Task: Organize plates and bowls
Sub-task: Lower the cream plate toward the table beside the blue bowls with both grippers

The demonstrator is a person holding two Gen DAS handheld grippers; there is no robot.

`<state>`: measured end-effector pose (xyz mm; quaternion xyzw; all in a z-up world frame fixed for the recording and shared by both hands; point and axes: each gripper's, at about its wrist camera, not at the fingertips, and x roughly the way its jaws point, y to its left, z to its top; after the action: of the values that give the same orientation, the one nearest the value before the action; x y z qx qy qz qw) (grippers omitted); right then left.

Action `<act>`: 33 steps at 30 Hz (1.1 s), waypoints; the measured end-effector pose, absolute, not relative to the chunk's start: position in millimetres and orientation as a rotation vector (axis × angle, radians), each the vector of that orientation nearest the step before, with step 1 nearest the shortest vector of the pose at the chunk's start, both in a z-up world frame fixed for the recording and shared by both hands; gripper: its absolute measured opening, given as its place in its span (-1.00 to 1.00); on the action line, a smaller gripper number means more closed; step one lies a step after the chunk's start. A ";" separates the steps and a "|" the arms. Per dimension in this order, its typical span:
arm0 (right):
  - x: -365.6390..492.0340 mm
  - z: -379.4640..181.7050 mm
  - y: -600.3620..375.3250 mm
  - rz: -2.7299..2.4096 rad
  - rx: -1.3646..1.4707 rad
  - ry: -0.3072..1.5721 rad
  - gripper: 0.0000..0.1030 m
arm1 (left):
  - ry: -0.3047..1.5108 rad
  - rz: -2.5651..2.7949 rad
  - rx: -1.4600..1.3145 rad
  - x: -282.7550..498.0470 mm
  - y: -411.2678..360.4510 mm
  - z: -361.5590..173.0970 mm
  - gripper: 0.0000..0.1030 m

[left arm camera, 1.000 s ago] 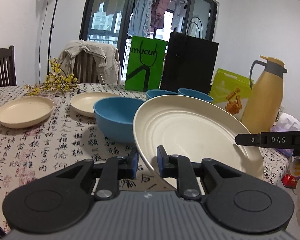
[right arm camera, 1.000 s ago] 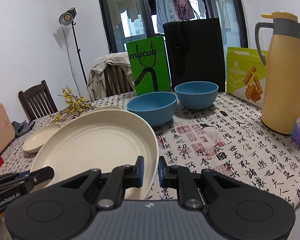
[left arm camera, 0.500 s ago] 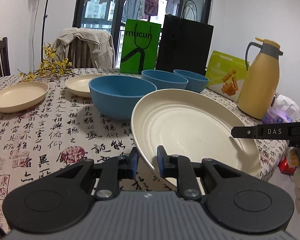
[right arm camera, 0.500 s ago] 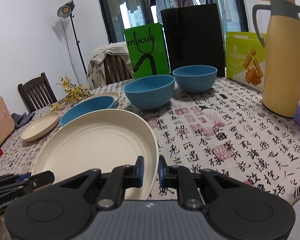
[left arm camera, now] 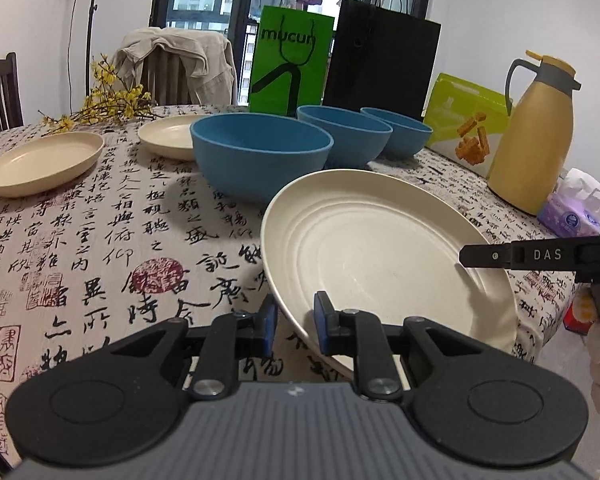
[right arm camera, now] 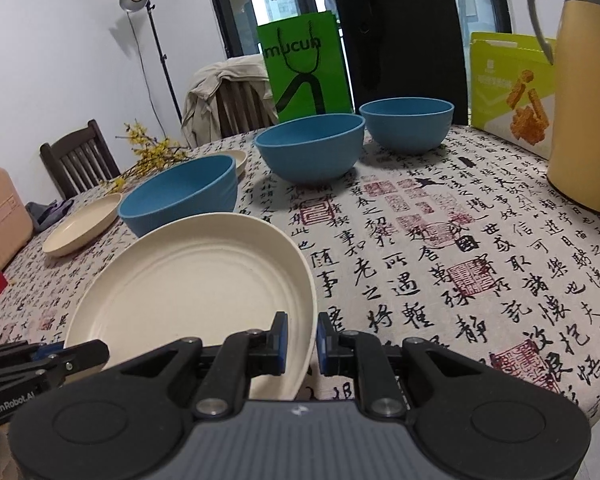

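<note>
A large cream plate [left arm camera: 380, 256] is held at the table's near edge, in front of the closest blue bowl [left arm camera: 260, 152]. My left gripper [left arm camera: 294, 312] is shut on its left rim. My right gripper [right arm camera: 302, 332] is shut on the right rim of the same plate [right arm camera: 196, 280]. Whether the plate touches the cloth cannot be told. Two more blue bowls [left arm camera: 344, 136] [left arm camera: 396, 132] stand behind the first. Two small cream plates [left arm camera: 40, 160] [left arm camera: 164, 136] lie at the left.
A yellow thermos jug [left arm camera: 532, 140], a tissue pack [left arm camera: 576, 208] and a green box [left arm camera: 464, 120] stand at the right. Green [left arm camera: 290, 64] and black [left arm camera: 380, 60] paper bags stand at the back. Yellow flowers [left arm camera: 108, 104] lie far left. Chairs stand beyond the table.
Both grippers have come down together with the large plate, which now sits lower, close to the patterned cloth. Both grips are unchanged.
</note>
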<state>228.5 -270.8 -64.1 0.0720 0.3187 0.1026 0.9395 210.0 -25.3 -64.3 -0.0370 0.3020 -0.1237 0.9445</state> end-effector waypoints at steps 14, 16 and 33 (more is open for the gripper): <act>245.7 -78.2 -265.2 0.235 0.095 0.710 -0.71 | 0.714 -0.210 -0.080 231.9 -27.5 -68.8 -0.62; 245.9 -77.9 -263.5 0.240 0.077 0.709 -0.68 | 0.718 -0.204 -0.075 232.0 -28.6 -68.2 -0.61; 242.2 -74.3 -272.1 0.312 0.114 0.661 -0.27 | 0.676 -0.233 -0.132 229.4 -16.4 -65.1 -0.40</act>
<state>242.2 -272.1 -74.3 0.0555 0.3232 0.1526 0.9323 229.4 -16.4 -65.1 -0.0644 0.3308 -0.1138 0.9346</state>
